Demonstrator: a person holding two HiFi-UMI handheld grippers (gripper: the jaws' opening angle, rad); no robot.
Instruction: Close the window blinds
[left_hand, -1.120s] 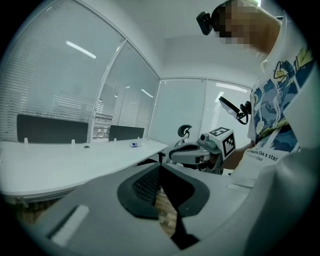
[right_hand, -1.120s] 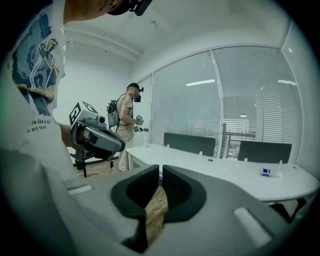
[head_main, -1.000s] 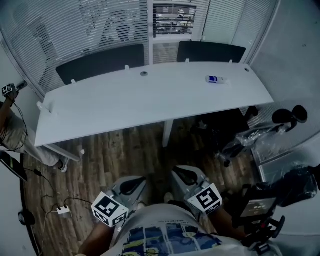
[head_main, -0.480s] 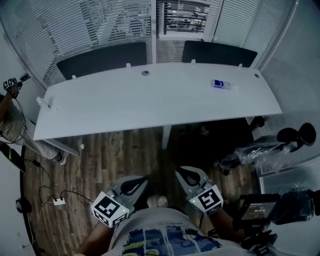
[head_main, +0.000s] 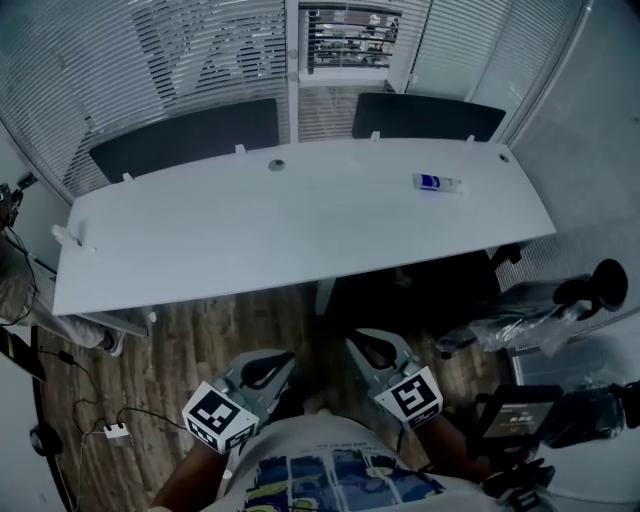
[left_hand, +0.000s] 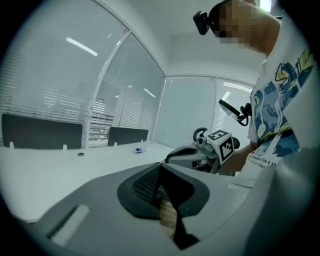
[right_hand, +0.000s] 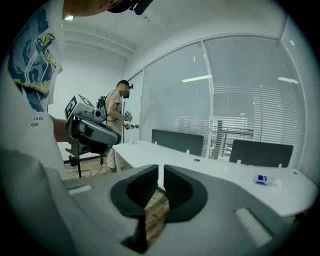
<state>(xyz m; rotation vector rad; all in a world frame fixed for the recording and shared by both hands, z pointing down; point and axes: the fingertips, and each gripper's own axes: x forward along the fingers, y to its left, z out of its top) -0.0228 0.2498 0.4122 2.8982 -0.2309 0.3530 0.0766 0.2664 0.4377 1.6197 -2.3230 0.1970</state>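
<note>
Both tools sit low in the head view, just ahead of our printed shirt (head_main: 330, 478). The left gripper (head_main: 283, 357) is at 7 o'clock and the right gripper (head_main: 358, 343) at 5 o'clock. They are near each other without touching, and both point toward 12.

- **Left gripper:** in the left gripper view the jaws are clenched together, with nothing between them.
- **Right gripper:** in the right gripper view the jaws are all but together, with a thin slit between them and nothing in it, so it is empty.
- **Floor level:** the wood floor (head_main: 190, 335) runs under both tools. A white power strip (head_main: 117, 431) on a cable lies at 8 o'clock, and a dark camera rig (head_main: 515, 415) stands at 4 o'clock.
- **White desk (head_main: 250, 235):** it spans the frame from 9 to 3 o'clock. A small blue-and-white item (head_main: 437, 183) lies on it at 1 o'clock, and there is a round cable hole (head_main: 276, 165) near 12.
- **Dark screens:** two stand on the desk's far edge, one at 11 (head_main: 185, 135) and one at 1 (head_main: 428, 117).
- **Sides:** a black chair (head_main: 590, 290) is at 3 o'clock, and another person (head_main: 15, 270) is cut off at 9.
- **Window blinds (head_main: 215, 50):** farthest out, they hang across the glass wall from 10 to 2 o'clock. At 12 the slats let shelving behind show through. The blinds are well apart from both grippers, with the desk in between.
</note>
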